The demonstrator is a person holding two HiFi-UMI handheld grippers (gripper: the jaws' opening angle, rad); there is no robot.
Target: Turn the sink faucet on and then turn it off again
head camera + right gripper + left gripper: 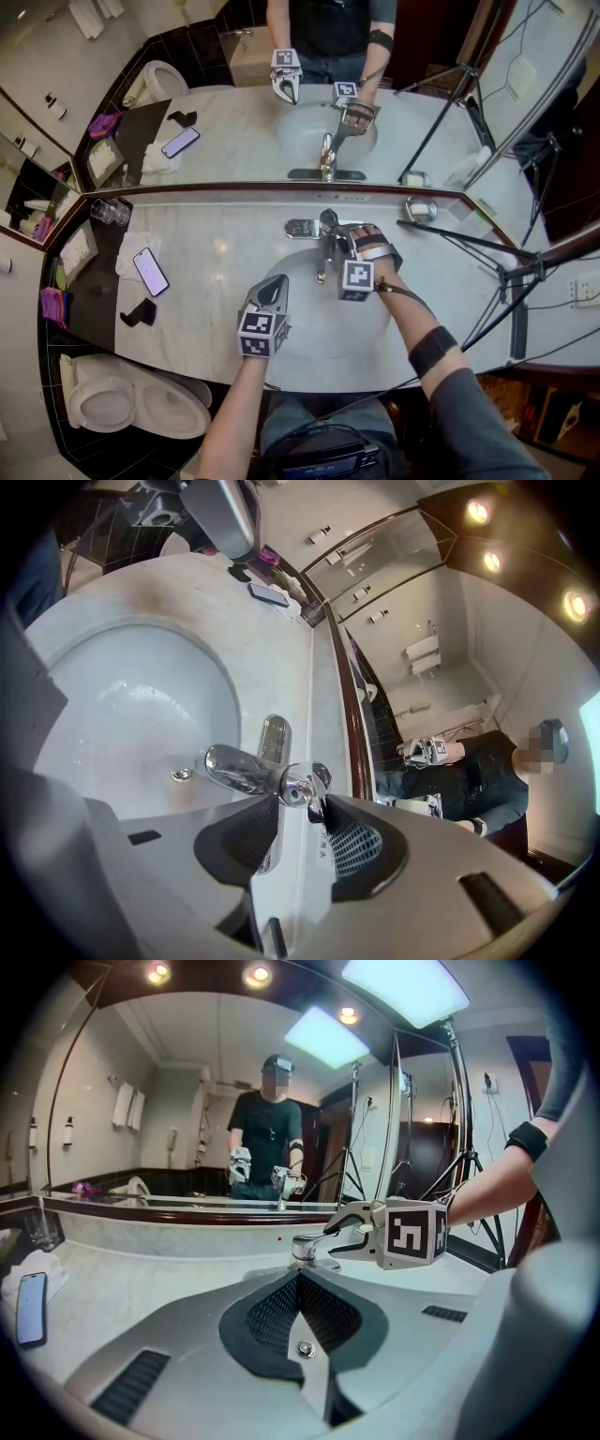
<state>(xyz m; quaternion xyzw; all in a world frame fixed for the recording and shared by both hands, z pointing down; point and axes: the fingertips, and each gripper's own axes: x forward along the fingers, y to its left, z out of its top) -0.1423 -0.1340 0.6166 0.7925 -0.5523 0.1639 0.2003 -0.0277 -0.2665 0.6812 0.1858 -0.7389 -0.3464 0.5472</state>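
A pale marble counter (225,246) runs under a wide mirror (234,141). The chrome faucet (239,766) stands behind the sink (314,314). The right gripper (302,799) clamps its lever (316,778). The left gripper (300,1277) has its jaws together.

— What kind of room is this?
— A bathroom. There's a toilet (136,405) at lower left, a marble vanity counter (225,253) with sink basin (309,323) and chrome faucet (328,230) at centre, and a wide wall mirror (234,141) across the top.
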